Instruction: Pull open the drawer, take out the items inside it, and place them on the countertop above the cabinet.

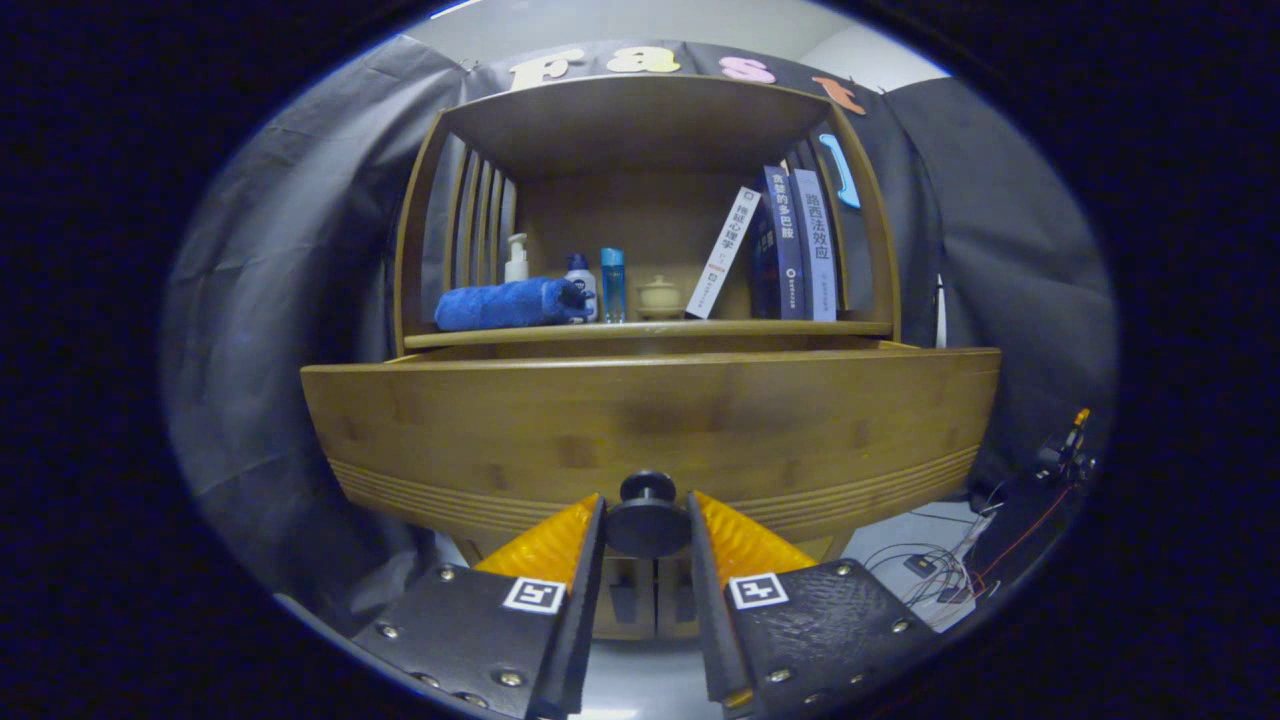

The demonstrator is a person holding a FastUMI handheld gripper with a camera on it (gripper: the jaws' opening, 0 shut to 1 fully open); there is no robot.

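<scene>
- Between the fingers: drawer knob [647, 516], gripper [646, 530] narrowed to knob width w/ both fingers against its sides, so it looks clamped on.
- Drawer [650, 430] front stands fwd of the cabinet, partly pulled; items inside hidden behind the front panel, can't tell what's there.
- Risk: knob is small & round, so an off-axis pull could slip the fingers off. Pulling too far could drop the drawer off its runners.
- Countertop [650, 331] crowded: blue towel [505, 304], bottles [595, 285], small pot [659, 297], leaning books [790, 250]. Free room only along the front edge.
- Cables [940, 575] lie on the floor to the right, so back straight out.
</scene>
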